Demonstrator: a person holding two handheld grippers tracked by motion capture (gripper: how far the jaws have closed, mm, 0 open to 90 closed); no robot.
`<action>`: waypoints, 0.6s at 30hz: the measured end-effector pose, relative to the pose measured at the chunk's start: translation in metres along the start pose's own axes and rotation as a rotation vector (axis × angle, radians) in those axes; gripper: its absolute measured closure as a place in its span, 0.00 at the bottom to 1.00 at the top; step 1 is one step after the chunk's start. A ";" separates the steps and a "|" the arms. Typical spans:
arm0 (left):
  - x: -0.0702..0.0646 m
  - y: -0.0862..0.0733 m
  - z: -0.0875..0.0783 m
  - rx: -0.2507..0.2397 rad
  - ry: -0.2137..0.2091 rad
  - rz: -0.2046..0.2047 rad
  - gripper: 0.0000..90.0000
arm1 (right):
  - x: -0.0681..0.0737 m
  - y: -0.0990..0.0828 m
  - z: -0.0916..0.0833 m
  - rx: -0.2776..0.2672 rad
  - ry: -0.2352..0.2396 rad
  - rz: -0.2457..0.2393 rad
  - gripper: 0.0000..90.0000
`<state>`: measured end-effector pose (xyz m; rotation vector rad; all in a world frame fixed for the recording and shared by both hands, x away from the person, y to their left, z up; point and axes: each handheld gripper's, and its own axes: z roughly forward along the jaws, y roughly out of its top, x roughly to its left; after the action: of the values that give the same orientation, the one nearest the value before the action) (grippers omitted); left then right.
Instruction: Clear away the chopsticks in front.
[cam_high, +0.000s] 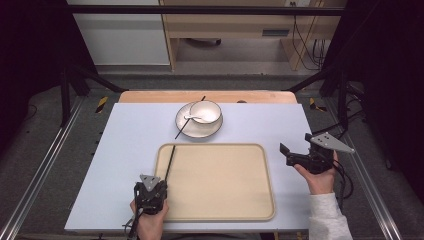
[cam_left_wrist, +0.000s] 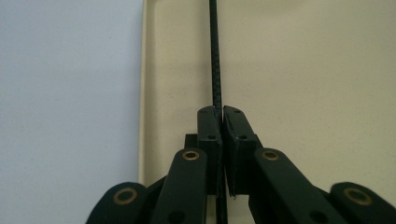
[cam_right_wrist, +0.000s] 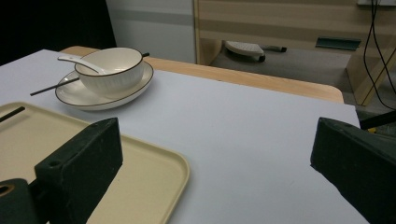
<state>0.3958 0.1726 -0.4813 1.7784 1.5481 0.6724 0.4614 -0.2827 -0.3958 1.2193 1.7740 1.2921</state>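
Chopstick (cam_left_wrist: 215, 56) between left tool (cam_left_wrist: 222, 116) jaws

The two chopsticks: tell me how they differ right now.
The near chopstick is clamped in the shut left gripper; the far chopstick is held by nothing. The near one lies over the tray's left edge; the far one rests across the plate, under the bowl. Both are thin, black and straight.

Tray (cam_high: 215, 182) middle open; bowl (cam_high: 205, 111) probably blocks far edge
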 end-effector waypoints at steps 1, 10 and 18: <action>0.000 0.001 0.001 0.002 0.001 0.001 0.96 | 0.000 0.000 0.000 0.000 0.000 -0.001 0.03; -0.002 0.004 0.004 0.008 0.005 0.009 0.95 | 0.001 0.000 0.001 0.004 0.005 -0.001 0.03; 0.004 0.010 0.003 -0.007 -0.063 -0.003 0.92 | 0.000 0.000 0.000 0.002 0.001 -0.002 0.03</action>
<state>0.4050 0.1754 -0.4752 1.7744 1.5044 0.6134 0.4613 -0.2825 -0.3957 1.2174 1.7771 1.2905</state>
